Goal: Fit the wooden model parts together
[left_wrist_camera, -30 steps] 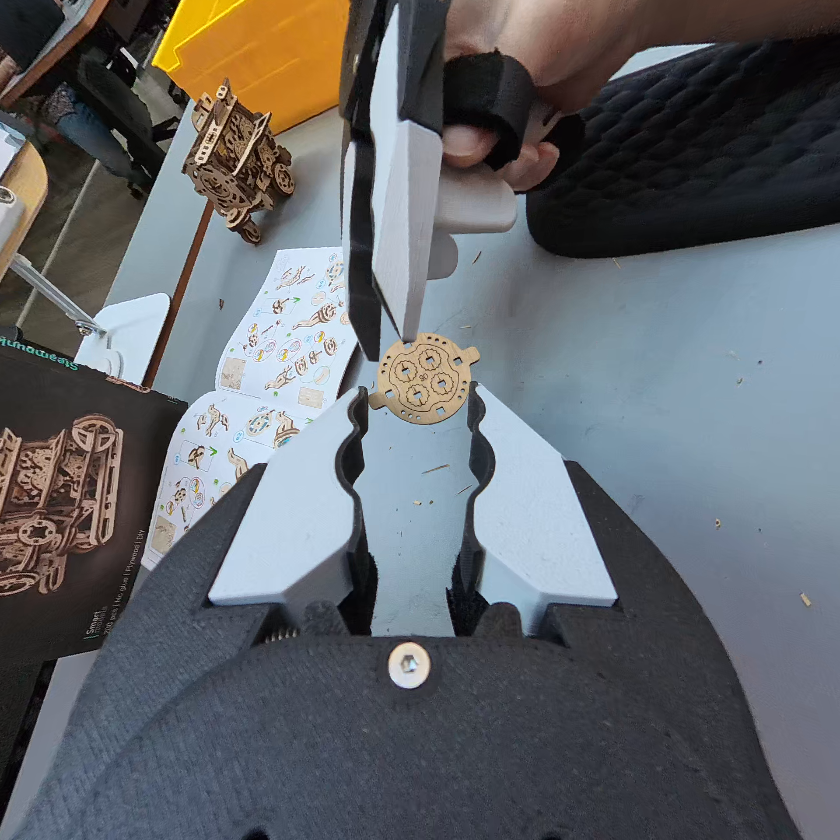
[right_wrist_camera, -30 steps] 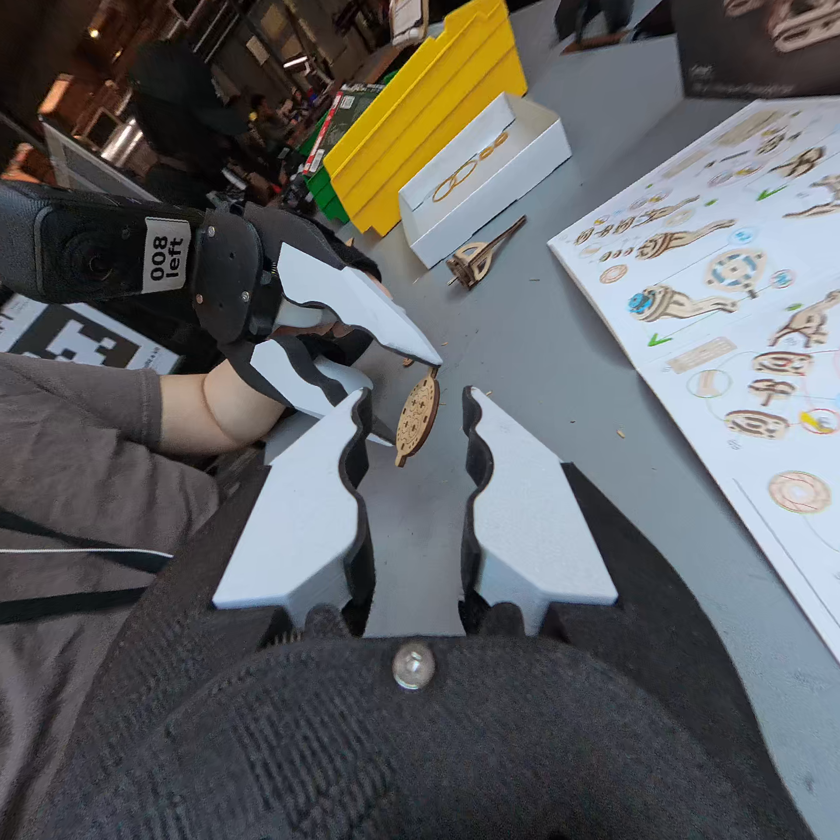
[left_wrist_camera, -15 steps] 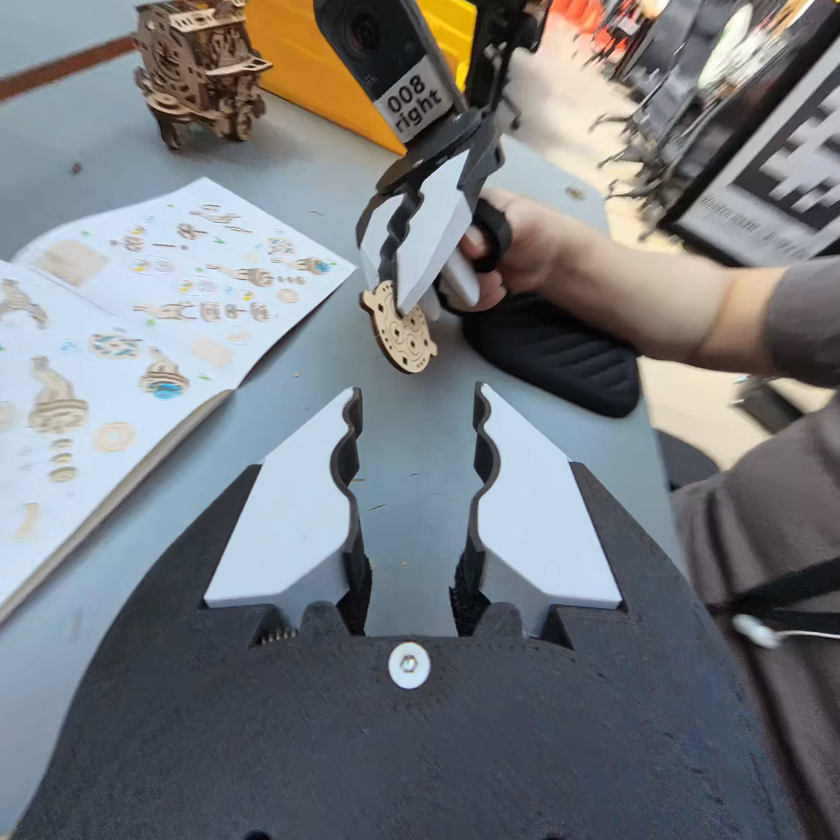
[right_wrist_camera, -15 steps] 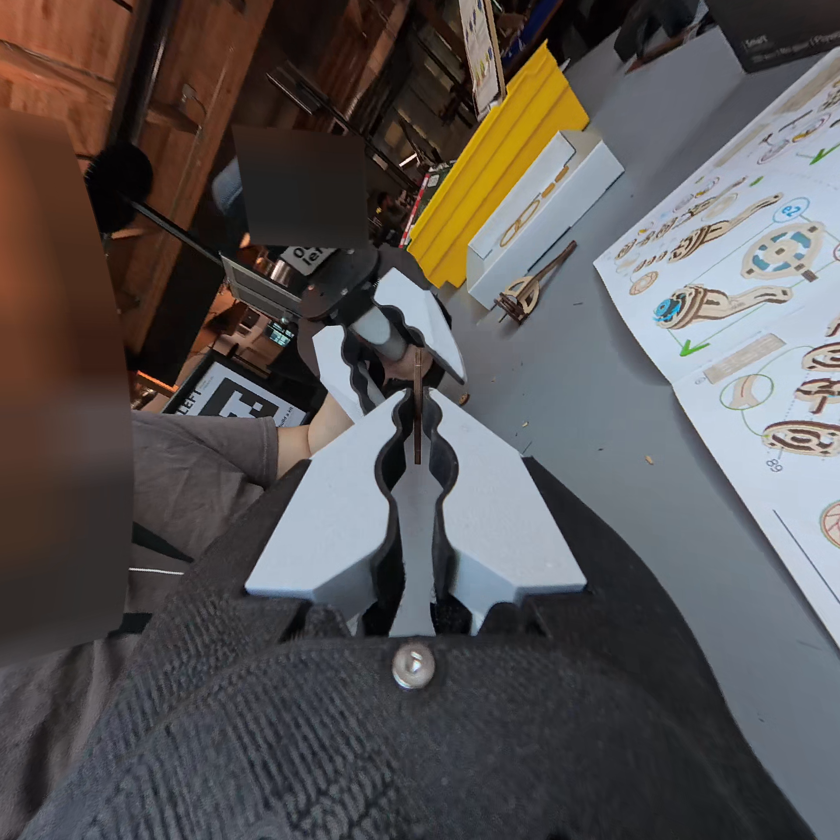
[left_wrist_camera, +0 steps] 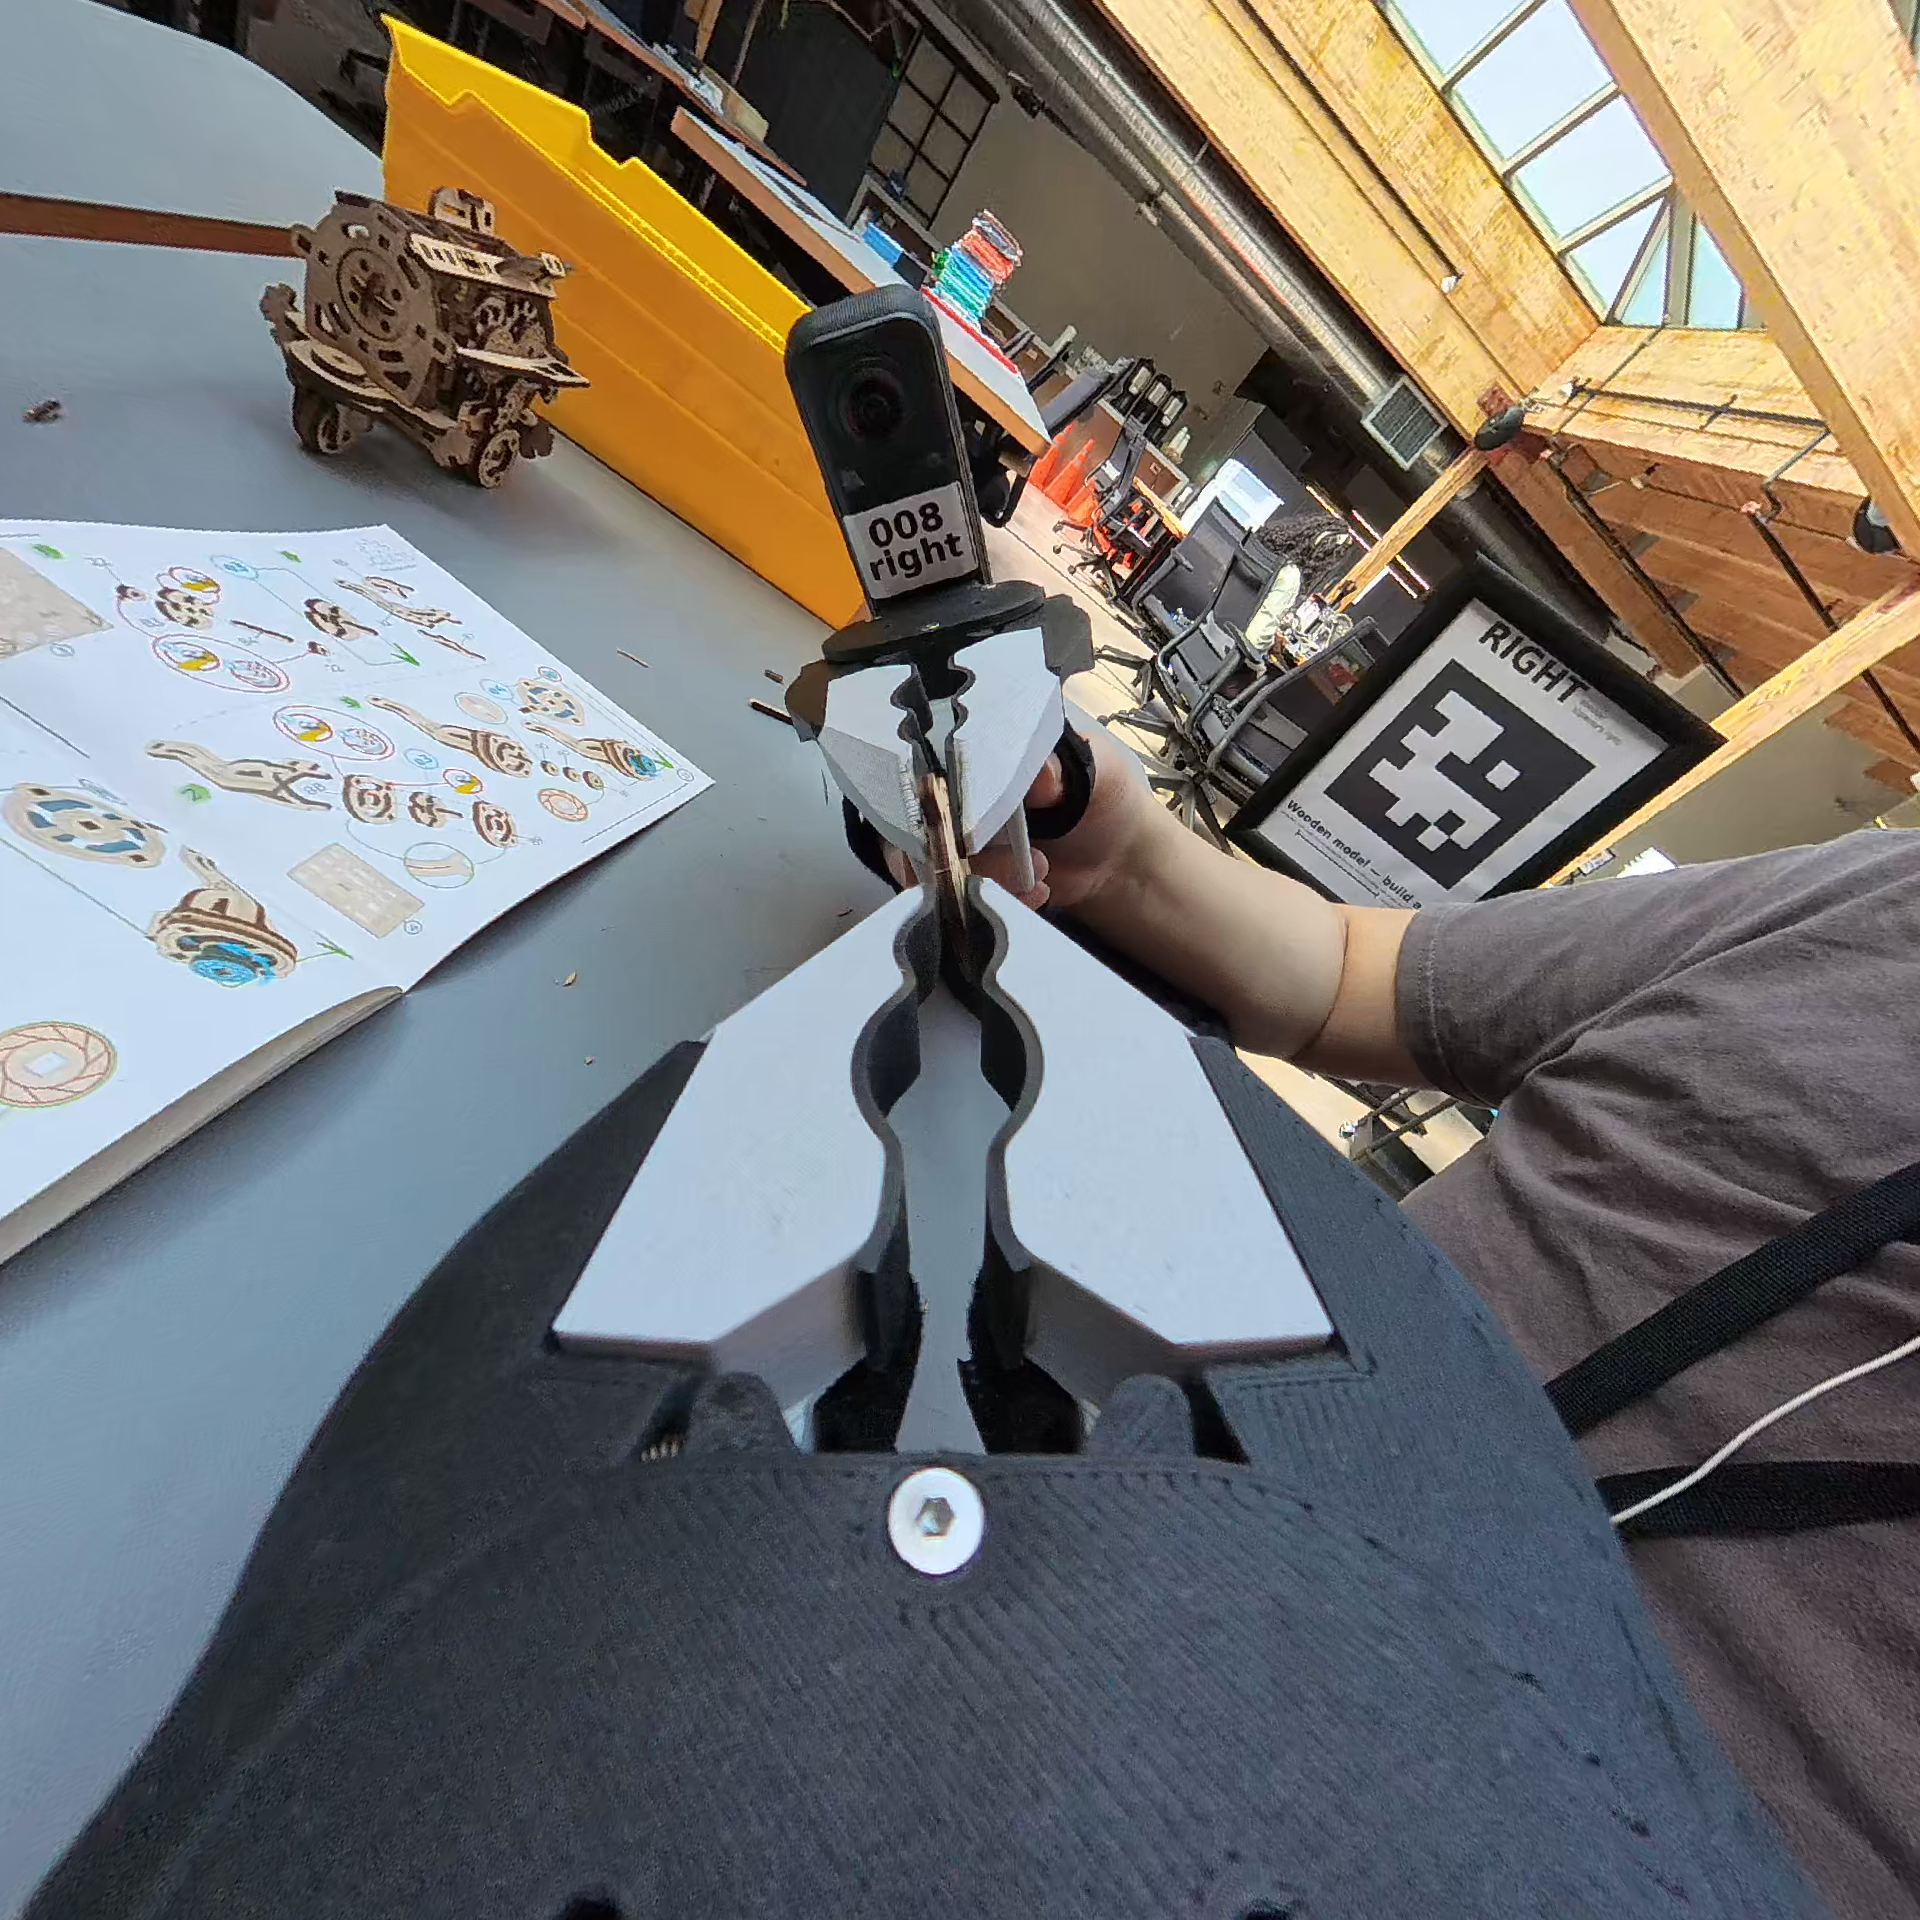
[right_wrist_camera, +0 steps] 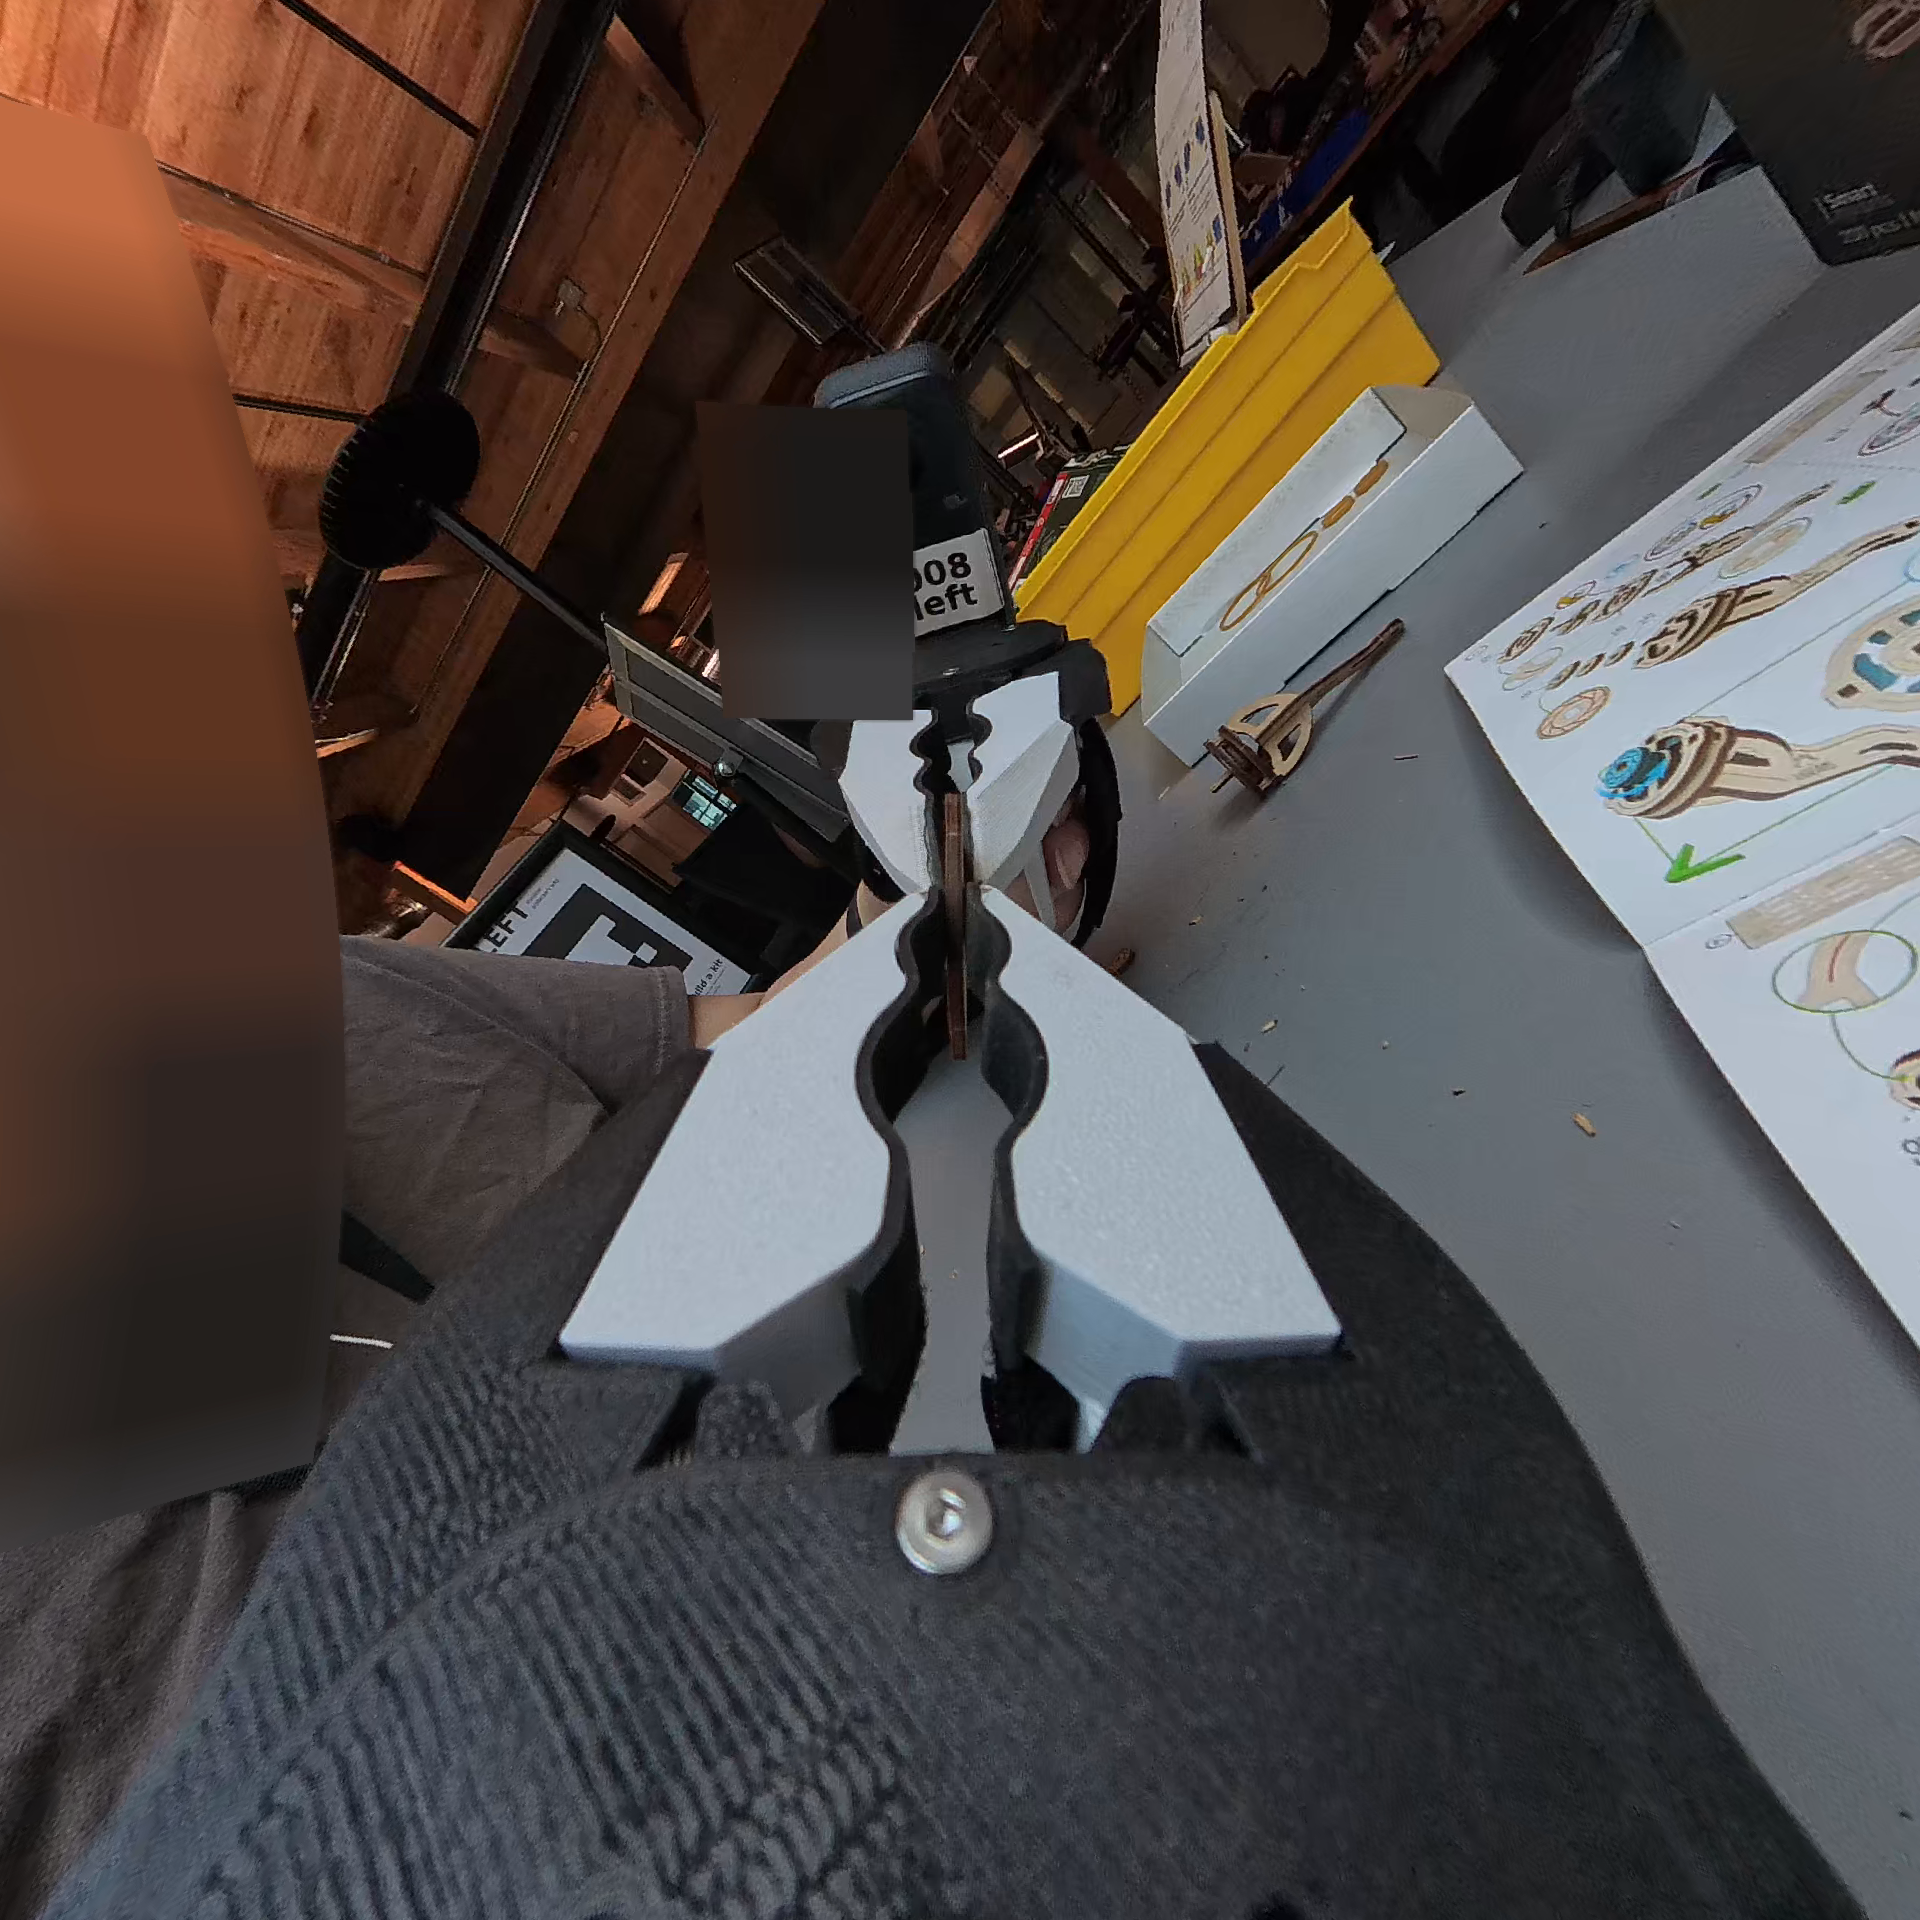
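Two grippers meet tip to tip above the grey table (left_wrist_camera: 623, 1039), both clamped on one thin wooden disc (left_wrist_camera: 948, 862) seen edge-on. Left gripper (left_wrist_camera: 951, 904): jaws nearly closed at the tips, pinching the near edge of the disc. Right gripper (left_wrist_camera: 932, 821): facing the left one, jaws drawn together on the far edge of the same disc; a hand (left_wrist_camera: 1081, 831) grips its handle. In the right wrist view the disc (right_wrist_camera: 956, 935) stands upright between the right gripper (right_wrist_camera: 954, 914) tips, with the left gripper (right_wrist_camera: 951, 831) closed on its other edge. The disc is held clear of the table. Beside the disc lies an open instruction booklet (left_wrist_camera: 260, 779). Beyond the booklet stand an assembled wooden model (left_wrist_camera: 416, 332) and a yellow bin (left_wrist_camera: 665, 364). Near the bin, in the right wrist view, sit a white tray (right_wrist_camera: 1340, 582) and a small wooden subassembly (right_wrist_camera: 1288, 717).
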